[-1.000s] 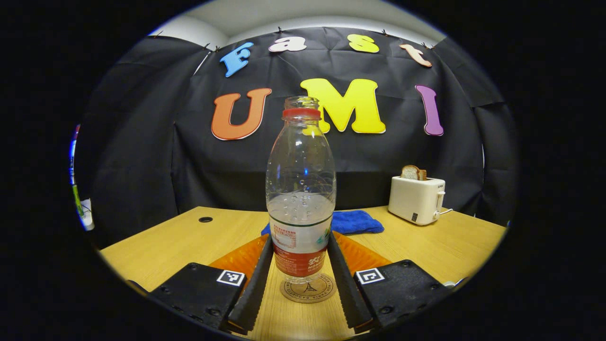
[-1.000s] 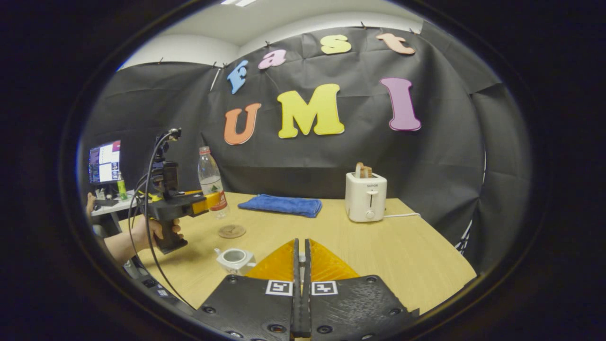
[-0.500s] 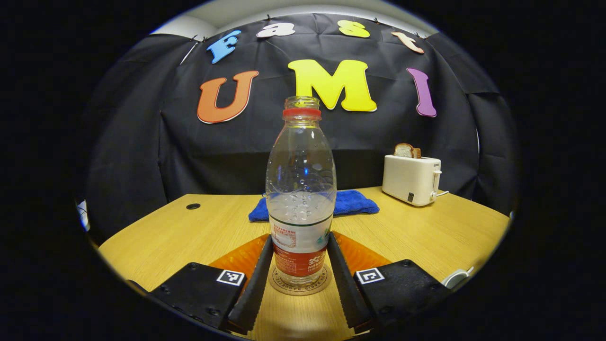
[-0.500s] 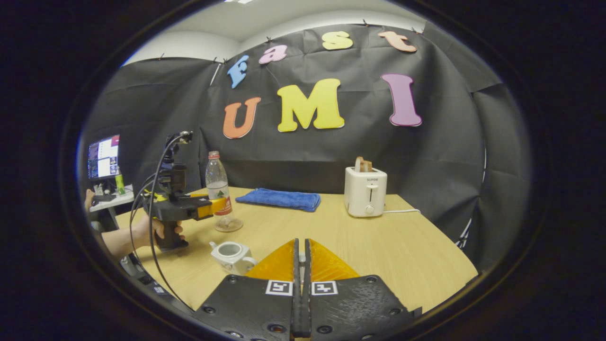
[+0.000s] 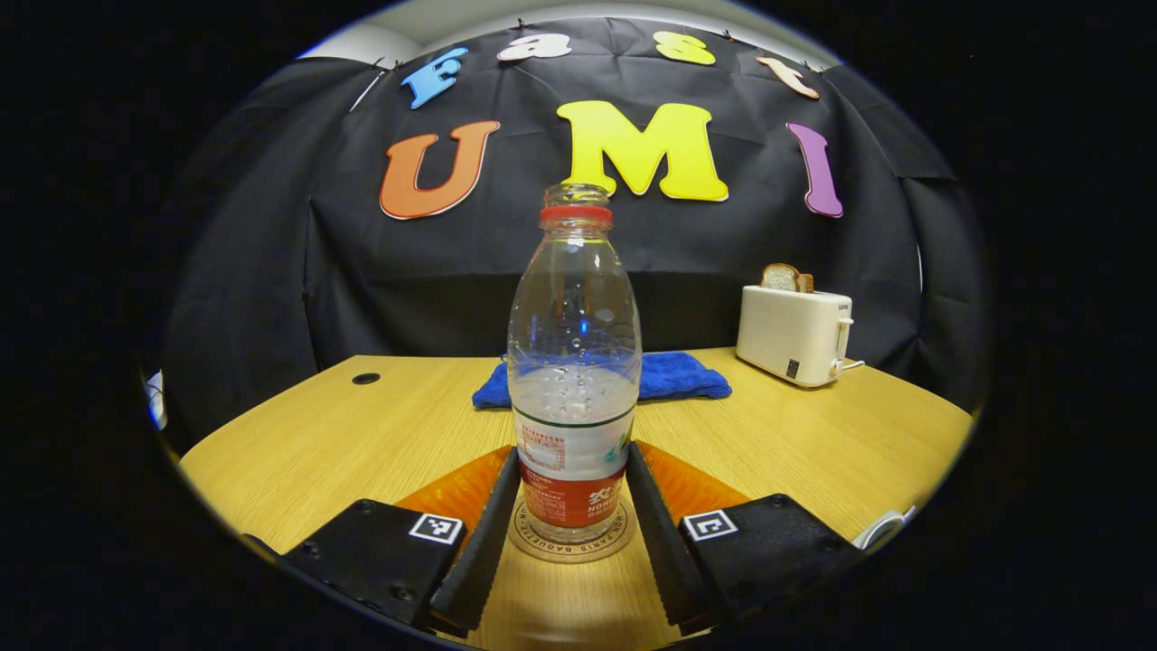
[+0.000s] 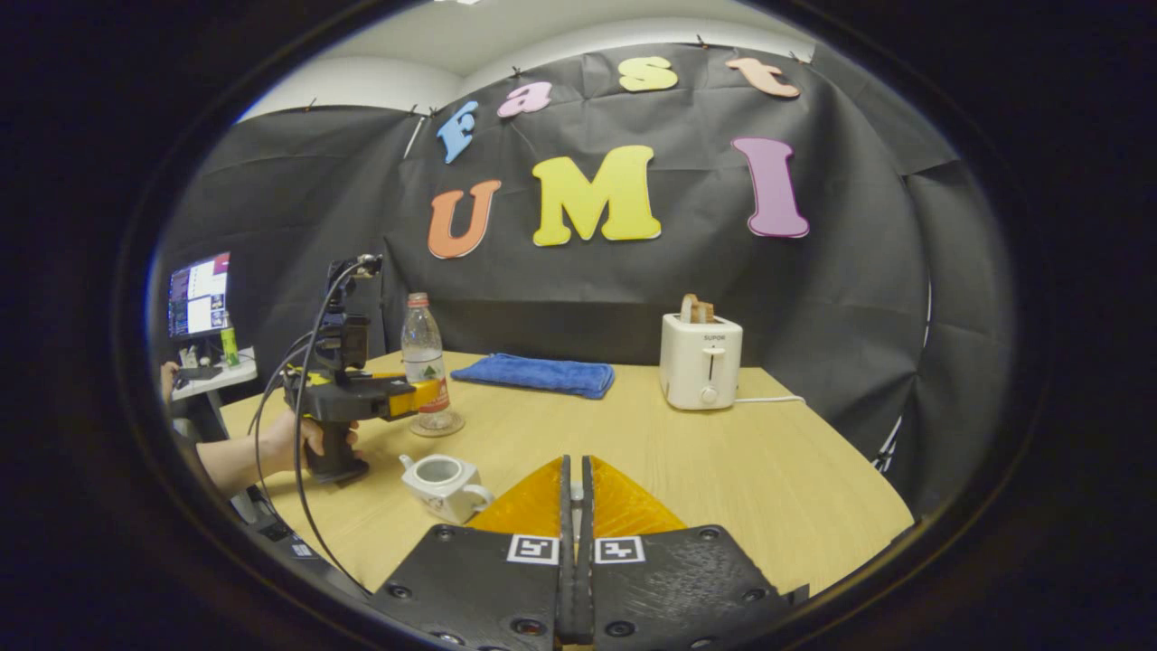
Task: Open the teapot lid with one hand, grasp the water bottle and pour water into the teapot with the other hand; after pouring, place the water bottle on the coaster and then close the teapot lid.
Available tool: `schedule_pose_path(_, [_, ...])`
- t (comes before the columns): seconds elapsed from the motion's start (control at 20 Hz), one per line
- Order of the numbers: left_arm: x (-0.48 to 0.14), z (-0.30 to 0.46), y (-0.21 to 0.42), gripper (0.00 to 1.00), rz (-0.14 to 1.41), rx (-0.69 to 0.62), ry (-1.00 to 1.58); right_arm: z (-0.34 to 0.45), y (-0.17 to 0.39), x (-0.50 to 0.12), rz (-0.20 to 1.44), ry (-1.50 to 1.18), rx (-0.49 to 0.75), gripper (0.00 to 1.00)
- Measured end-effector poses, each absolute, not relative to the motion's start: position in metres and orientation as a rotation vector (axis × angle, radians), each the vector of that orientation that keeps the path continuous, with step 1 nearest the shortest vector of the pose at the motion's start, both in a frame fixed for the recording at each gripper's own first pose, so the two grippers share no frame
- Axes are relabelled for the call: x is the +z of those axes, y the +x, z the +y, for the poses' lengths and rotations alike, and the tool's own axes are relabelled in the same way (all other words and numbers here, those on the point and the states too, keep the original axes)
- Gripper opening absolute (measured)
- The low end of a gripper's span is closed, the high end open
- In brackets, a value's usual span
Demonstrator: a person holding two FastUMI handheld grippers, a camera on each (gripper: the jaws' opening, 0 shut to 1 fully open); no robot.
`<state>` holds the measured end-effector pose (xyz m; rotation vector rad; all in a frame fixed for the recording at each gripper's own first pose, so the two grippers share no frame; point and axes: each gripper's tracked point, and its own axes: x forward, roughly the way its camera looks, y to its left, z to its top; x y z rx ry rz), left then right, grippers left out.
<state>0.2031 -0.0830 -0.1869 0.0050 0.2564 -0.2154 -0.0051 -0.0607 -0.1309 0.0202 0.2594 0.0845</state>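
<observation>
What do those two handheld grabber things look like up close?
Each gripper, left and right, has a black bolted body with small square black-and-white tags. In the right gripper view, the left one shows a pistol handle, a camera post and looping black cables.

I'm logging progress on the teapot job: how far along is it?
Done: teapot stands lidless; water bottle is upright on the coaster. In hand: left gripper flanks the bottle; right gripper shut, contents unclear. Left: release the bottle, close the lid.

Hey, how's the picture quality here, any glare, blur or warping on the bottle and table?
Left gripper view: bottle sharp, small highlights on its plastic, table edge bowed by the fisheye. Right gripper view: evenly lit, bottle small yet clear, table edges curved, soft shadows.
</observation>
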Motion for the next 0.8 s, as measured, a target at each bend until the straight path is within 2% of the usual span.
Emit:
schedule_pose_path(0.3, [-0.19,-0.084,0.201,0.77,0.27,-0.224,0.005,-0.056,-0.005,-0.132,0.264,0.017,0.092,0.0])
schedule_pose_path(0.4, [-0.187,-0.083,0.199,0.88,0.272,-0.224,0.0,-0.053,-0.006,-0.131,0.263,0.014,0.096,0.0])
schedule_pose_path(0.5, [-0.185,-0.08,0.198,0.91,0.267,-0.215,0.001,-0.049,-0.006,-0.131,0.264,0.011,0.099,0.0])
schedule_pose_path(0.6, [-0.183,-0.079,0.195,0.99,0.261,-0.21,-0.001,-0.045,-0.005,-0.13,0.263,0.008,0.106,0.0])
schedule_pose_path(0.8, [-0.177,-0.065,0.176,0.99,0.265,-0.179,-0.022,-0.018,0.004,-0.126,0.245,0.036,0.173,0.0])
